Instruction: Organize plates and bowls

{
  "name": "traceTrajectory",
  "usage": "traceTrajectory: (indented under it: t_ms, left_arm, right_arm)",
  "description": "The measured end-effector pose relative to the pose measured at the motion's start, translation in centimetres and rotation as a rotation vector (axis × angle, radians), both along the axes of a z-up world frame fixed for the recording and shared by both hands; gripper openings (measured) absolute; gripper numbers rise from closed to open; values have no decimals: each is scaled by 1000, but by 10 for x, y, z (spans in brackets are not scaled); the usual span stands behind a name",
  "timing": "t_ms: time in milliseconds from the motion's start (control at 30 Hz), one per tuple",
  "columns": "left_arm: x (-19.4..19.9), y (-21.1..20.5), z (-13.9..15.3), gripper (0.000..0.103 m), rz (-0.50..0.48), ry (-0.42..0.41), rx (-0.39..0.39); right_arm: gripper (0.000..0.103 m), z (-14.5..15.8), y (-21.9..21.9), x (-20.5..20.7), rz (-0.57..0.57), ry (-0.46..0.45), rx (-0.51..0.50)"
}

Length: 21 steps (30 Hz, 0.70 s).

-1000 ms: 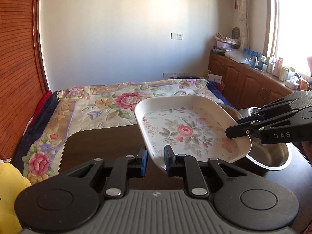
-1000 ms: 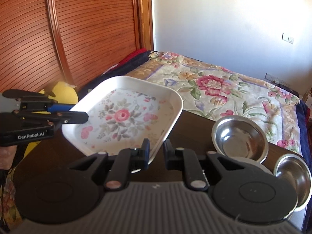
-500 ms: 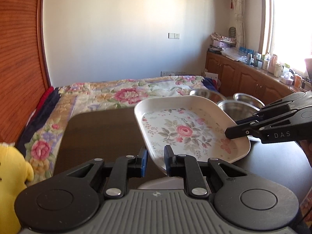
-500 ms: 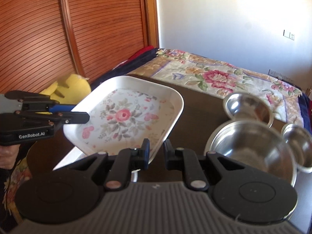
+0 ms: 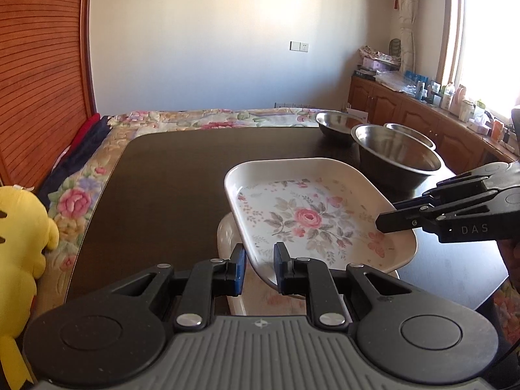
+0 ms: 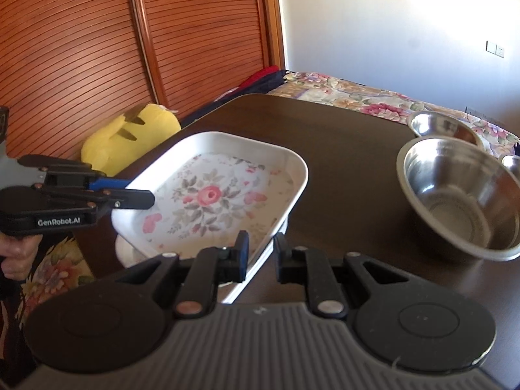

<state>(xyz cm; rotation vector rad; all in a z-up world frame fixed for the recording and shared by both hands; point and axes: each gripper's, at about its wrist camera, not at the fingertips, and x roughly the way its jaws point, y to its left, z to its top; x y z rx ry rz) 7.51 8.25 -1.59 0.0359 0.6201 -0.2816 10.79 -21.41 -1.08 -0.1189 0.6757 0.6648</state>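
Lowered since the earlier frames, the floral plate (image 5: 312, 217) now hangs just above a second white plate (image 5: 227, 234) lying on the dark table (image 5: 169, 175), where before it was carried high, with the bedspread (image 5: 81, 198) behind it. Both tools grip it by opposite rims.

Left gripper (image 5: 258, 268): jaws narrowed onto the plate's near rim, directly ahead of its fingertips; the plate extends forward and to its right. Right gripper (image 6: 261, 258): jaws likewise closed to a narrow gap on the rim nearest it, the plate extending forward and to its left. In each wrist view the opposite tool enters from the side and meets the far rim.

Lower plate: visible only as a pale edge under the held one, close below both sets of fingertips. Whether the two plates already touch cannot be told; the upper one appears slightly tilted and not yet seated.

Three steel bowls (image 6: 461, 198) stand unstacked on the table, forward and to the right of the right gripper, well apart from the plates. A yellow plush toy (image 5: 22, 230) sits off the table edge, left of the left gripper.

Reading: the descent suggests the plate-stacking step is nearly complete. A level final lowering and a simultaneous release would nest the plates; the bowls are judged to remain for later.
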Motion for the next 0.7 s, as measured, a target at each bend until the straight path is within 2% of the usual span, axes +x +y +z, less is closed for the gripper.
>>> traceTrajectory:
  t_ms: [267, 700]
  left_arm:
    - [-7, 4, -7, 20, 21, 11, -2]
    - [-7, 4, -18, 20, 38, 20, 49]
  right_arm:
    - [19, -3, -4, -6, 6, 8, 49]
    - [19, -11, -5, -10, 1, -15, 65]
